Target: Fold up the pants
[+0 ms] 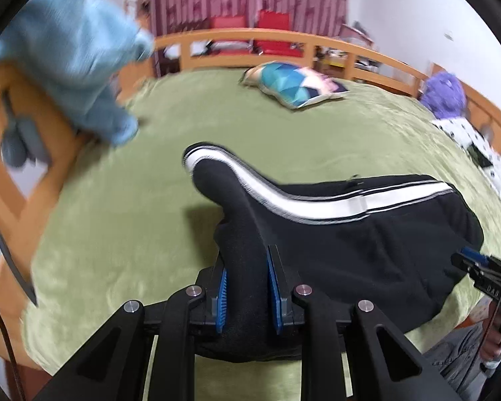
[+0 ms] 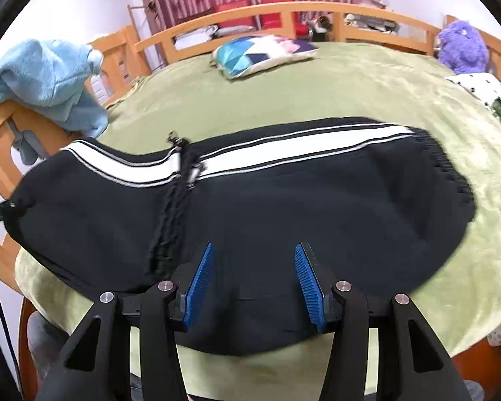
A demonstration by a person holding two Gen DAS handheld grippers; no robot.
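Observation:
Black pants with a white side stripe lie on the green bed cover. In the left wrist view my left gripper is shut on a raised fold of the pants' black cloth, lifted off the bed. In the right wrist view the pants spread wide across the bed, with a black drawstring lying over them. My right gripper is open, its blue pads either side of the near edge of the cloth. The right gripper also shows in the left wrist view at the pants' right edge.
A colourful pillow lies at the far side of the bed. A light blue towel hangs on the wooden bed frame at left. A purple plush toy and spotted cloth sit at right.

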